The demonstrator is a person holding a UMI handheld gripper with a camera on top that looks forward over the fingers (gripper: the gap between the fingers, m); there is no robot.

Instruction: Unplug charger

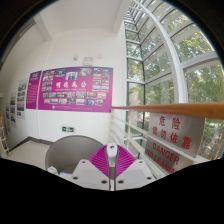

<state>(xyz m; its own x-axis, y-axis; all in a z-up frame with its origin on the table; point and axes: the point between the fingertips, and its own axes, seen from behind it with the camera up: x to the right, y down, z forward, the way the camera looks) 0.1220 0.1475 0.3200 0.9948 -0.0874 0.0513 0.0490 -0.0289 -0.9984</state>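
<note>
My gripper (112,156) is held up in the air and looks across a bright room. Its two fingers are closed together, and the magenta pads (97,161) press from both sides on a small white-grey block, the charger (112,148). The charger stands upright between the fingertips, with only its top end showing above the pads. No socket, power strip or cable is in view.
A white wall with magenta posters (75,89) lies ahead. Tall windows (165,70) run along the right, crossed by an orange rail (175,107) above a glass panel with a red danger sign (178,140). A round grey seat or table (68,155) is beyond the left finger.
</note>
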